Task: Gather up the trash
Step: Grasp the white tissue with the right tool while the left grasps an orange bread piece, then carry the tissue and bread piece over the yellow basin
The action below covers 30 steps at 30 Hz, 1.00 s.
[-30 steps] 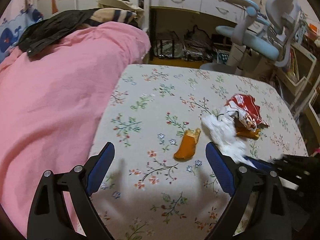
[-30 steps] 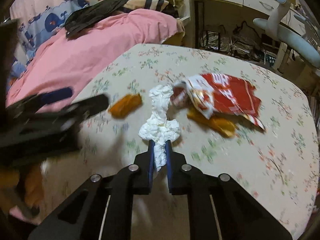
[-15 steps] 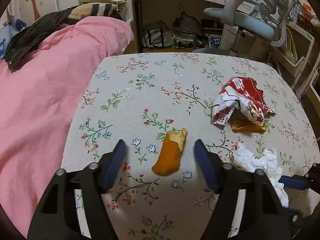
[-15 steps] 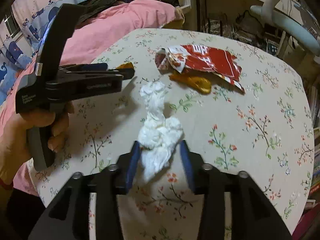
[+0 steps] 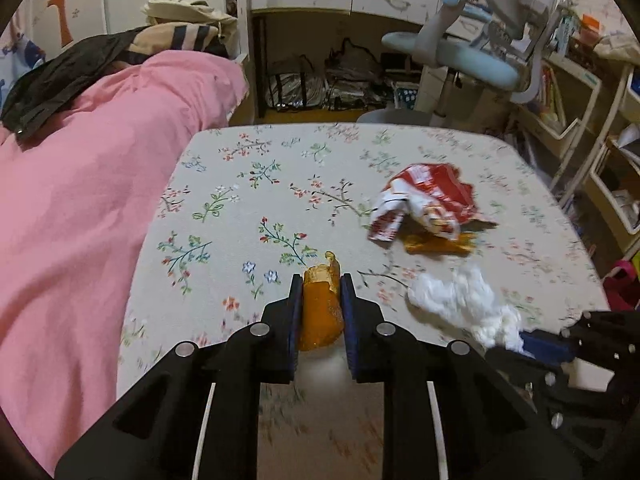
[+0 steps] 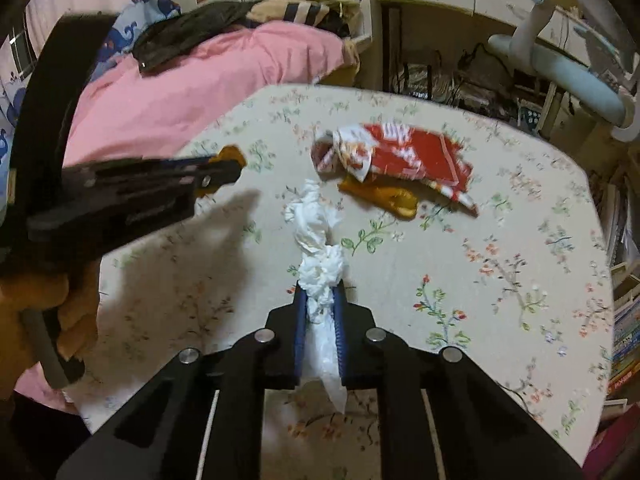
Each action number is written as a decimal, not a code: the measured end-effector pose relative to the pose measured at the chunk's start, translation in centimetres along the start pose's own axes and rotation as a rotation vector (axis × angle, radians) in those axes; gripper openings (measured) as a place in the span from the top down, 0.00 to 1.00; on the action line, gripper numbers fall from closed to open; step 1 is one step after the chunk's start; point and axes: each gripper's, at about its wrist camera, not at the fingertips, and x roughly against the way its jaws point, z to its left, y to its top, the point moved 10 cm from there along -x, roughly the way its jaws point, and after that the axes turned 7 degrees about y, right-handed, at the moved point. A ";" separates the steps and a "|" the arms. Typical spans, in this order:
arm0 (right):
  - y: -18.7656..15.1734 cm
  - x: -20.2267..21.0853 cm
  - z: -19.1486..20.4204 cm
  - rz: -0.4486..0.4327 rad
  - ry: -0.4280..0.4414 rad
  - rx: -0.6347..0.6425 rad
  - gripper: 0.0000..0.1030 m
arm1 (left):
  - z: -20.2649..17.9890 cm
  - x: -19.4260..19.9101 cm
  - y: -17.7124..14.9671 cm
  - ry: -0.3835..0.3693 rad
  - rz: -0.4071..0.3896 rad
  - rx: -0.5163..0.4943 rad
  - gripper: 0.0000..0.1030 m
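Where hidden elsewhere: hand (image 6: pixel 60 312), left tool (image 6: pixel 224 170)

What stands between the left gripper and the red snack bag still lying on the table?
No loose thing lies on the flowered cloth between them. But the left gripper is not free: its jaws are closing on the orange wrapper, which is between them. The red snack bag lies beyond, apart.

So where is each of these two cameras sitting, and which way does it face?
Left wrist view: on the left hand-held gripper, looking down its fingers at the table; the jaws are closing on an orange scrap.
Right wrist view: on the right hand-held gripper, shut on a tissue; the person's hand shows.
Shared: table, red wrapper, each other's gripper.
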 end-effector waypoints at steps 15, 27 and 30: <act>-3.0 9.2 1.7 -0.140 0.038 -0.096 0.87 | 0.2 11.5 -4.2 -0.023 -0.095 0.058 0.83; -6.0 13.4 4.5 -0.232 0.032 -0.035 0.87 | -0.8 17.3 -8.2 -0.018 -0.135 0.088 0.83; -6.0 13.7 4.8 -0.251 0.045 -0.026 0.87 | -0.9 18.0 -8.9 -0.022 -0.142 0.091 0.83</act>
